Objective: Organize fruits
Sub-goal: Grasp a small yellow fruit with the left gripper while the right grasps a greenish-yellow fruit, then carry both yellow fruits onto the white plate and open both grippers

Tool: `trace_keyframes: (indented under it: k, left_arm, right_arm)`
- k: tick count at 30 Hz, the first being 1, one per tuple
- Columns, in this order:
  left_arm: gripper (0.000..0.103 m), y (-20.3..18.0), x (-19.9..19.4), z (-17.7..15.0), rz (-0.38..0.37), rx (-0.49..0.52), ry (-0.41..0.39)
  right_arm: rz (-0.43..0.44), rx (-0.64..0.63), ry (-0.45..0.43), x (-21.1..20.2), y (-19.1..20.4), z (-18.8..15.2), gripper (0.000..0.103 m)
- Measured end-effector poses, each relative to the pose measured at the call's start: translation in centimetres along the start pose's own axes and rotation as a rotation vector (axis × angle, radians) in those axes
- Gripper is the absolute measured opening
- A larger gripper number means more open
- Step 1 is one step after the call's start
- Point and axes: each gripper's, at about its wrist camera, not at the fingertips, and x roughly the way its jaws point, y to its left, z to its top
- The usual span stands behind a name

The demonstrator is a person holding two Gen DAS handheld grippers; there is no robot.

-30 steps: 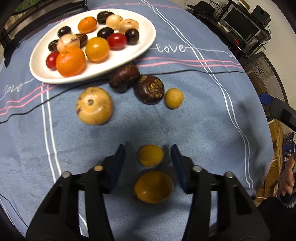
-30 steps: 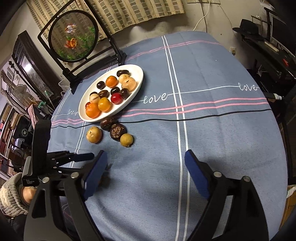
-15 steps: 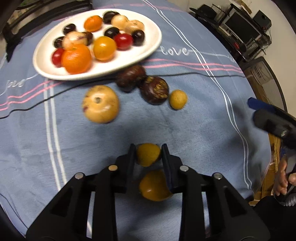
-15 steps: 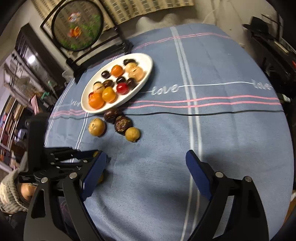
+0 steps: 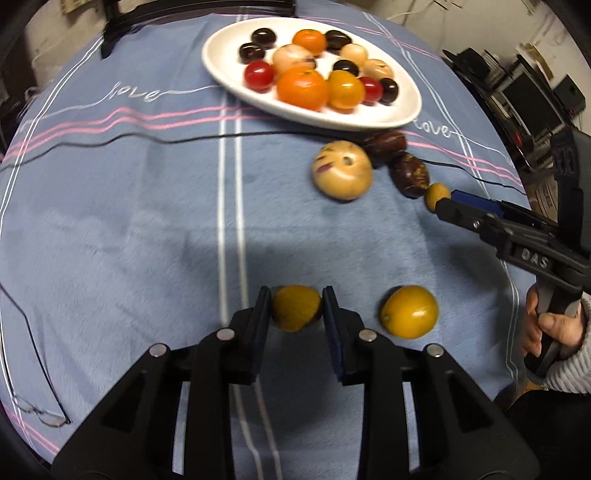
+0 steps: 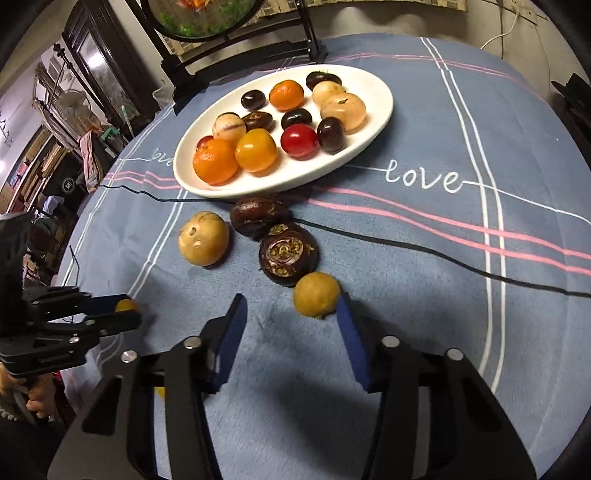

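My left gripper point(image 5: 295, 306) is shut on a small yellow fruit point(image 5: 294, 309), just above the blue tablecloth; it also shows in the right wrist view as the left gripper point(image 6: 123, 314). A larger yellow-orange fruit point(image 5: 409, 312) lies to its right. My right gripper point(image 6: 291, 326) is closing around another small yellow fruit point(image 6: 317, 294), which sits near the right finger with a gap to the left one. Beyond it lie two dark brown fruits point(image 6: 288, 253), a tan round fruit point(image 6: 204, 238) and the white oval plate point(image 6: 280, 184) holding several fruits.
A thin black cable point(image 6: 424, 249) crosses the cloth in front of the plate. Folded eyeglasses point(image 5: 40, 417) lie at the near left edge. A round framed screen on a black stand point(image 6: 207, 14) stands behind the plate. A hand point(image 5: 550, 328) holds the right gripper's handle.
The left jaws closed on the small yellow fruit and carried it left, away from the larger one. The right gripper dropped toward the far small yellow fruit and its jaws narrowed.
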Motion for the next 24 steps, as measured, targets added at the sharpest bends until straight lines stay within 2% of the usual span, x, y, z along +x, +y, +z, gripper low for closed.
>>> trace_keyframes:
  k: [3, 8, 11, 17, 21, 24]
  left_arm:
    - [0.029, 0.5, -0.1, -0.4, 0.004, -0.021, 0.0]
    - [0.029, 0.7, 0.2, -0.4, 0.004, -0.034, 0.004]
    - [0.029, 0.9, 0.3, -0.2, 0.005, -0.034, 0.005]
    - [0.029, 0.1, 0.1, 0.1, 0.014, 0.0, -0.013]
    - [0.029, -0.8, -0.6, 0.4, 0.031, 0.042, -0.044]
    - [0.029, -1.5, -1.2, 0.6, 0.041, 0.071, -0.067]
  right_arm:
    - [-0.028, -0.012, -0.01, 0.4, -0.2, 0.4, 0.041]
    - [-0.065, -0.039, 0.016, 1.6, -0.4, 0.8, 0.036]
    - [-0.078, -0.05, 0.014, 1.7, -0.2, 0.4, 0.028]
    - [-0.048, 0.01, 0.014, 0.0, -0.5, -1.2, 0.027]
    - [-0.038, 0.016, -0.016, -2.6, 0.1, -2.4, 0.028]
    - [-0.062, 0.006, -0.055, -4.6, 0.5, -2.9, 0.028]
